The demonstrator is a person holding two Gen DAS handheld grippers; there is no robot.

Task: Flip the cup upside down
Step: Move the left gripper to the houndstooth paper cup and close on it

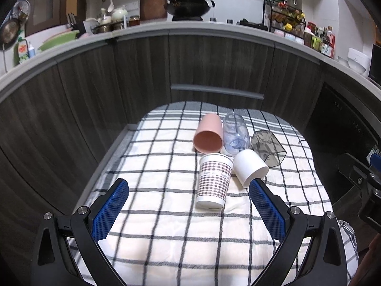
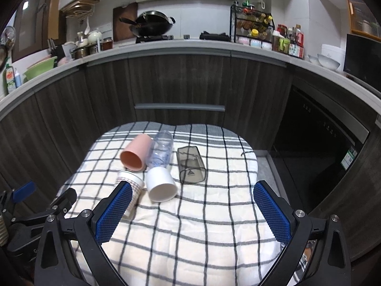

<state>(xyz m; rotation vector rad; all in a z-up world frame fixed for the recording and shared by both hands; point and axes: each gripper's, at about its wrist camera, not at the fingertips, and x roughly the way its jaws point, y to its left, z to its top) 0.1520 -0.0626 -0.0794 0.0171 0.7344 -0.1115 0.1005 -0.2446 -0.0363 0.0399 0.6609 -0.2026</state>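
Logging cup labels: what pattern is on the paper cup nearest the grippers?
A brown-and-white houndstooth-like check on the white paper cup, clearest in the left wrist view.

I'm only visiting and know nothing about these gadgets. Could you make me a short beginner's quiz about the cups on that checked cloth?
1. True or false: the pink cup stands upright.
2. Which lies nearest the smoky square cup? A pink cup, B white cup, C patterned paper cup
3. Fill in: both the left gripper and right gripper are ____ and hold nothing.

Key
1. False; it lies on its side, its mouth towards the cameras.
2. B.
3. Open.
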